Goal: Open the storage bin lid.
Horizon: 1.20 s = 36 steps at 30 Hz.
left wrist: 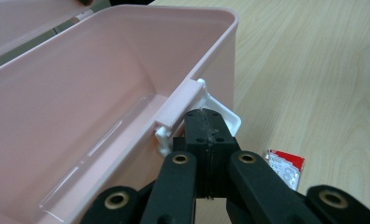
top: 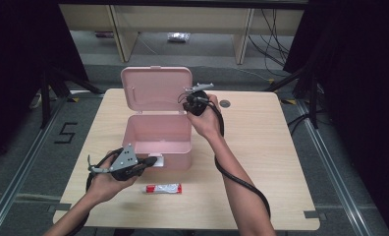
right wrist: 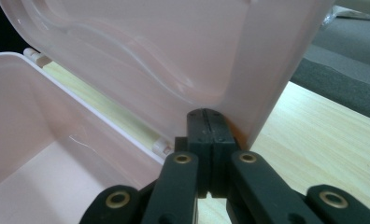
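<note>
One pink box point(top: 156, 139) mid-table, lid point(top: 155, 89) up and leaning back on its hinge; inside looks empty. One white latch point(left wrist: 210, 109) on the front wall. One small red-and-white tube point(top: 162, 188) lies on the table just in front of the box, apart from it.

Left gripper point(top: 151, 161) at the latch, jaws pressed together, tips at the latch. Right gripper point(top: 188, 104) at the lid's right edge, jaws also pressed together, tips against the lid; whether they push it or merely touch is hard to tell.

Step in hand, as I judge: box opened and steadied. Next likely needs a gripper freed, spread, and brought down over the tube to load it.
</note>
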Motion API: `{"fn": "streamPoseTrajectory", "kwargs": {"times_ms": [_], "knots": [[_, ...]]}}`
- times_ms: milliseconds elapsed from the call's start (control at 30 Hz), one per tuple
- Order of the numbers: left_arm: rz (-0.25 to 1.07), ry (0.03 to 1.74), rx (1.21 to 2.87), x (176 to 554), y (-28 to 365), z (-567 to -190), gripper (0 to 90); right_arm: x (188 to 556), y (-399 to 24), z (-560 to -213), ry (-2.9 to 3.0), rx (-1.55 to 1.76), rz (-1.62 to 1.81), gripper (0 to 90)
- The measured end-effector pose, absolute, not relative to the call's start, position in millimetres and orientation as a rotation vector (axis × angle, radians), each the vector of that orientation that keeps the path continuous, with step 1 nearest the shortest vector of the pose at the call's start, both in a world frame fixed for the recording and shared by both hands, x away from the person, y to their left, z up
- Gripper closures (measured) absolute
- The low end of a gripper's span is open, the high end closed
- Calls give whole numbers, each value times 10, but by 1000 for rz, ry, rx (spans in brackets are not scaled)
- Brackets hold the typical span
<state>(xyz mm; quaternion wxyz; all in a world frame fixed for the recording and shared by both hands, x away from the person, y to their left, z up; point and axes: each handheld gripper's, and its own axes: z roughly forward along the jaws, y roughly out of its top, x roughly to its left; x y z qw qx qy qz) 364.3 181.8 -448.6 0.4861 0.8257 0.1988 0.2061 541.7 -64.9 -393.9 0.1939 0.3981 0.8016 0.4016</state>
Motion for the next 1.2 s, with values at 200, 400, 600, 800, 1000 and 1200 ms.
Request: {"fn": "streamPoseTrajectory", "kwargs": {"times_ms": [200, 400, 600, 800, 1000, 1200], "knots": [[501, 486, 2009, 3643, 1819, -4485, 900, 5450, -638, -3952, 2249, 1116, 1134, 900], [502, 483, 2012, 3644, 1819, -4483, 900, 5470, -638, -3954, 2248, 1101, 1109, 900], [505, 479, 2015, 3643, 1817, -4482, 900, 5485, -621, -3971, 2248, 1119, 1103, 900], [506, 476, 2019, 3644, 1815, -4480, 900, 5498, -589, -3994, 2241, 1137, 1110, 900], [506, 476, 2018, 3643, 1814, -4479, 900, 5510, -588, -4001, 2258, 1126, 1084, 900], [506, 474, 2021, 3644, 1812, -4478, 900, 5516, -585, -4008, 2266, 1127, 1077, 900]]}}
